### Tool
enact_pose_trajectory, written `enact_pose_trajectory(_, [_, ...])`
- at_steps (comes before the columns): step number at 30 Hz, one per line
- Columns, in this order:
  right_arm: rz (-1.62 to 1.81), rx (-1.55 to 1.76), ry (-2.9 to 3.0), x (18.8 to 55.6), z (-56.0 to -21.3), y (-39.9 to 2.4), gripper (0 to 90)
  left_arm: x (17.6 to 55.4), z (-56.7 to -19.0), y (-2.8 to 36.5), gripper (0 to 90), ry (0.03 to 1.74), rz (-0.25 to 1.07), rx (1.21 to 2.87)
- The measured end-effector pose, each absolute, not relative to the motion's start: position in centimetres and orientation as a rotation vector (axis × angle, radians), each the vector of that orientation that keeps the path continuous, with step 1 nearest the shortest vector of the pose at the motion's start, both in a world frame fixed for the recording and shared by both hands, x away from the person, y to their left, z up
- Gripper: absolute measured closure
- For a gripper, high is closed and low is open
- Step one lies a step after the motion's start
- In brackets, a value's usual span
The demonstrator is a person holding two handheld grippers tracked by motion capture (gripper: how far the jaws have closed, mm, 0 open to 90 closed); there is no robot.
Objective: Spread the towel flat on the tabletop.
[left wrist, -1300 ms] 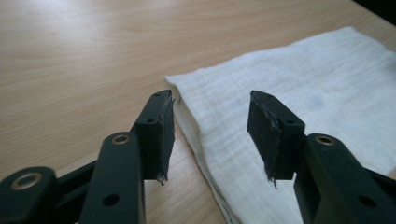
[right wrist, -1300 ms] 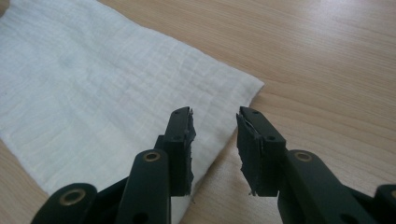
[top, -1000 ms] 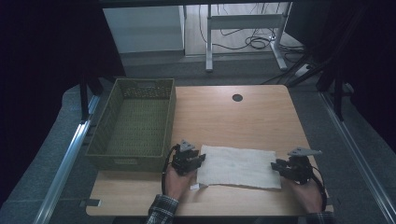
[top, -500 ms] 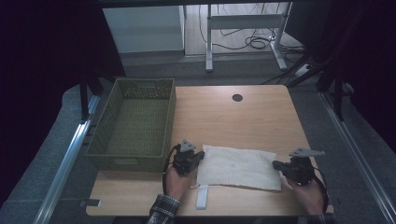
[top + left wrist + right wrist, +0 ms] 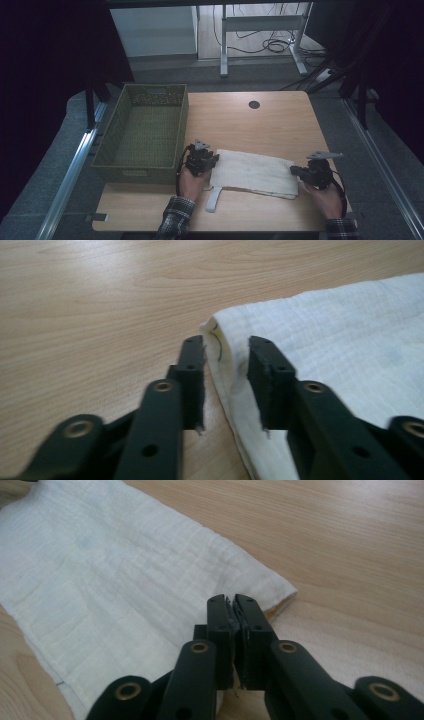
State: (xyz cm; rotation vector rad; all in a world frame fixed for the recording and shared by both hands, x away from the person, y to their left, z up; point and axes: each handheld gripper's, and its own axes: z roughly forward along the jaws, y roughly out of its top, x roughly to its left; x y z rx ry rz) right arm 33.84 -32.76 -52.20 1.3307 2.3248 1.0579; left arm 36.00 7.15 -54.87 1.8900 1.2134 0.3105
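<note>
The green basket (image 5: 142, 135) holds nothing; right of it lies the folded white cloth (image 5: 255, 172). The left gripper (image 5: 227, 370) has just parted its fingers, straddling the cloth's edge; the right gripper (image 5: 232, 612) is nearly closed above it.

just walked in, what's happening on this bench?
A person is working a folded white cloth on a wooden table with two handheld grippers. The left gripper sits at the cloth's left end; its jaws have just been opening and now stand apart with the folded edge between them. The right gripper is at the right end with its jaws together; whether it pinches cloth is unclear. A green basket stands to the left.
</note>
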Motion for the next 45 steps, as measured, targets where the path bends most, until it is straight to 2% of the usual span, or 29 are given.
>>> enact_pose_trajectory(2, [1.065,1.333,2.305,33.3,-51.9,-33.2,76.3,35.4,-54.5,7.4,60.2,1.196,0.290,1.892])
enact_pose_trajectory(6, [1.081,1.338,2.302,31.7,-51.4,-33.9,69.6,34.2,-54.5,7.6,60.0,1.170,0.221,1.910])
enact_pose_trajectory(10, [1.068,1.348,2.338,30.6,-52.4,-33.8,66.5,33.8,-55.4,7.1,65.2,1.173,0.218,1.964])
enact_pose_trajectory(11, [1.062,1.355,2.350,30.4,-52.8,-33.7,66.6,33.9,-55.7,7.0,69.3,1.172,0.218,1.976])
enact_pose_trajectory(13, [1.034,1.361,2.374,30.3,-53.5,-33.4,70.5,33.8,-56.0,6.8,77.7,1.166,0.241,1.993])
enact_pose_trajectory(16, [1.034,1.334,2.364,30.1,-53.5,-33.1,85.4,33.7,-55.6,6.8,86.7,1.152,0.271,1.992])
enact_pose_trajectory(24, [1.084,1.252,2.360,29.2,-50.7,-32.4,87.2,34.1,-52.5,7.2,88.3,1.113,0.319,1.953])
enact_pose_trajectory(29, [1.100,1.228,2.414,28.6,-50.1,-31.9,86.4,35.8,-53.0,6.9,87.5,1.154,0.330,1.992])
enact_pose_trajectory(32, [1.058,1.246,2.465,28.5,-51.2,-31.7,80.4,36.7,-54.4,6.7,85.1,1.182,0.314,2.021])
enact_pose_trajectory(33, [1.036,1.254,2.463,28.5,-51.5,-31.8,77.3,36.8,-54.6,6.7,81.7,1.184,0.310,2.029])
enact_pose_trajectory(36, [1.038,1.273,2.437,28.0,-51.6,-32.3,71.0,36.4,-54.6,6.5,63.7,1.176,0.349,2.027])
enact_pose_trajectory(38, [1.032,1.266,2.412,27.5,-51.3,-32.4,68.4,36.3,-54.5,6.3,56.8,1.171,0.356,2.031])
enact_pose_trajectory(41, [1.052,1.257,2.416,27.0,-51.3,-32.2,68.5,36.4,-55.0,6.0,50.9,1.158,0.361,2.091])
enact_pose_trajectory(45, [1.003,1.248,2.462,26.6,-53.0,-31.4,68.9,35.8,-55.5,5.9,49.4,1.165,0.382,2.107])
